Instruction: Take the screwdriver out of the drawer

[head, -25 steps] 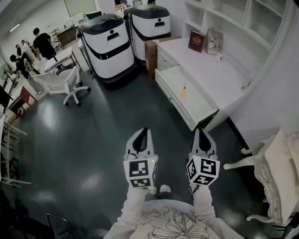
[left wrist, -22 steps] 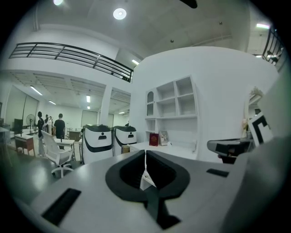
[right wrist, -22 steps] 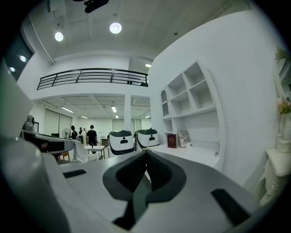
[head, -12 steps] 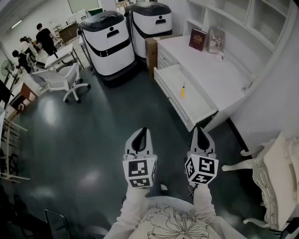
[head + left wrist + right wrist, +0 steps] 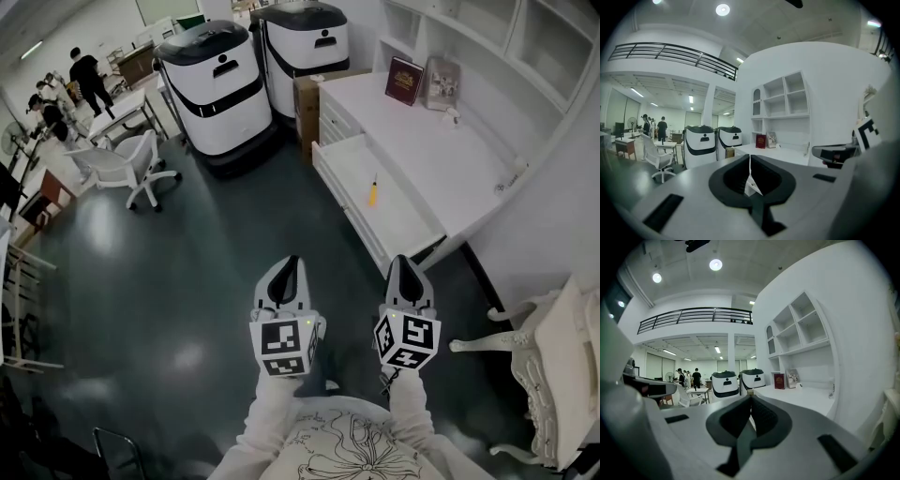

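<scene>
A screwdriver point(image 5: 373, 192) with a yellow handle lies in the open white drawer point(image 5: 405, 228) of the desk point(image 5: 441, 150), up and right in the head view. My left gripper point(image 5: 290, 262) and right gripper point(image 5: 401, 260) hang side by side over the dark floor, short of the drawer's front, both pointing forward. In the left gripper view the left gripper point(image 5: 750, 157) is shut on nothing. The right gripper point(image 5: 750, 393) is shut and empty too. In both gripper views the desk top shows, while the drawer's inside and the screwdriver are hidden.
Two tall white-and-black machines point(image 5: 211, 89) point(image 5: 305, 52) stand left of the desk, with a cardboard box point(image 5: 305, 108) between. A book point(image 5: 404, 81) stands on the desk. An office chair point(image 5: 127, 164) is at the left, an ornate white chair point(image 5: 553, 347) at the right. People stand far left.
Both grippers have stayed shut and side by side. In the head view the drawer and screwdriver have slid slightly down and right, and the white chair at the right has shifted outward.
</scene>
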A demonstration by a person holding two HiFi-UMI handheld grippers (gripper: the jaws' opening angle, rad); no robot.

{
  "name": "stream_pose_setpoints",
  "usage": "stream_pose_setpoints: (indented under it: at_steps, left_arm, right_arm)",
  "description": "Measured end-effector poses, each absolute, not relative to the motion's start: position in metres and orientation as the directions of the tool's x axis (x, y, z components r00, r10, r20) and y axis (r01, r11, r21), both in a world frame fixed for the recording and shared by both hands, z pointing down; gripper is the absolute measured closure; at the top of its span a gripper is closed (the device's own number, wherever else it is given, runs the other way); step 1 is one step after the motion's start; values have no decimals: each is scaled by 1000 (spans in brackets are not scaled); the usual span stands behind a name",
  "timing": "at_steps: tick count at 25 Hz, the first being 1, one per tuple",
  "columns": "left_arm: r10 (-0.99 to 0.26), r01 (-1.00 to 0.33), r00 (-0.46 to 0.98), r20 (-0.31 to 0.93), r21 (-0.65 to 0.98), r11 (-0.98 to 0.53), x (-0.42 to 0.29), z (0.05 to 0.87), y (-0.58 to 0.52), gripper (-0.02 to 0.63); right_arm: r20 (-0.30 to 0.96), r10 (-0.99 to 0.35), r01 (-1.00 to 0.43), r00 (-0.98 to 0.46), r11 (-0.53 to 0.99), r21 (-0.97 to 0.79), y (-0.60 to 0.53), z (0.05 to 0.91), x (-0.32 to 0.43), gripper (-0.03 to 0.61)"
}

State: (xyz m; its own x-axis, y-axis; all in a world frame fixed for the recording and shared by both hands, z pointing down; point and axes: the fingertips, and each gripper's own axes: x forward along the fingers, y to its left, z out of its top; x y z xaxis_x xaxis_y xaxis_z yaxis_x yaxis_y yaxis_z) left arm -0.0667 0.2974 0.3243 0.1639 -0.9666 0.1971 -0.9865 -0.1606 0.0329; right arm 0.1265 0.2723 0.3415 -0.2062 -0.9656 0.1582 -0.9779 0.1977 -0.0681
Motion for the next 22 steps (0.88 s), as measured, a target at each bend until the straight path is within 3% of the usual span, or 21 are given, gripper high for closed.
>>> stream_pose_setpoints:
  at_steps: [22]
  left_arm:
    - [-934, -958, 285, 215, 51, -281, -105, 328, 61, 603]
  right_arm:
    - [187, -979, -995, -83, 71, -70, 58, 346, 92, 575]
